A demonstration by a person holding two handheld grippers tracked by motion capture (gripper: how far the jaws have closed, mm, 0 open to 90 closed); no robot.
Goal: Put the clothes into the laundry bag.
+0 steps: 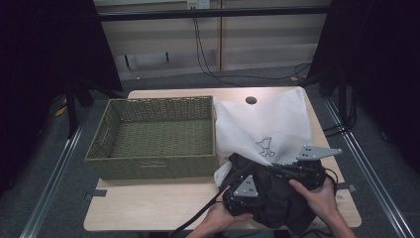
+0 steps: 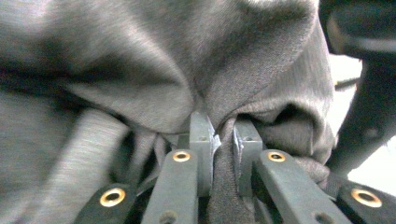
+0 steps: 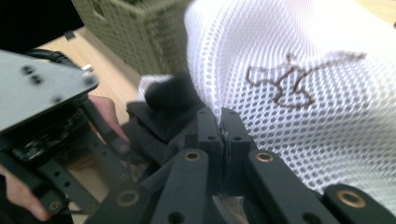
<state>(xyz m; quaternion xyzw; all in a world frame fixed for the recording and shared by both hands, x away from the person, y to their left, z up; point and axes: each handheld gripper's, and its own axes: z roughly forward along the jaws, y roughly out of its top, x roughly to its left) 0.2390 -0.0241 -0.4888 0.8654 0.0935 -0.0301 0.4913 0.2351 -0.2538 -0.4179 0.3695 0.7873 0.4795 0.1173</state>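
Wooden table (image 1: pixel 163 203) holds an empty wicker basket (image 1: pixel 153 136) beside a white mesh bag (image 1: pixel 267 124). Dark garment (image 1: pixel 277 198) lies at the bag's near edge, outside the basket. Left gripper (image 2: pixel 224 140) clamps garment fabric; right gripper (image 3: pixel 223 135) is closed on the bag's edge. Bagging appears unfinished.

One woven basket (image 1: pixel 153 141), one white mesh cloth (image 1: pixel 267 124), one dark garment (image 1: pixel 277 196), two hand-held grippers.

We see left gripper (image 1: pixel 246 194) and right gripper (image 1: pixel 297 171): black bodies, each topped by grey three-cornered plate with dark screws. Black cable trails behind left one. Behind fingers (image 3: pixel 208 133), black link arms carry brass-ringed pivots. Forearms bare, no sleeves.
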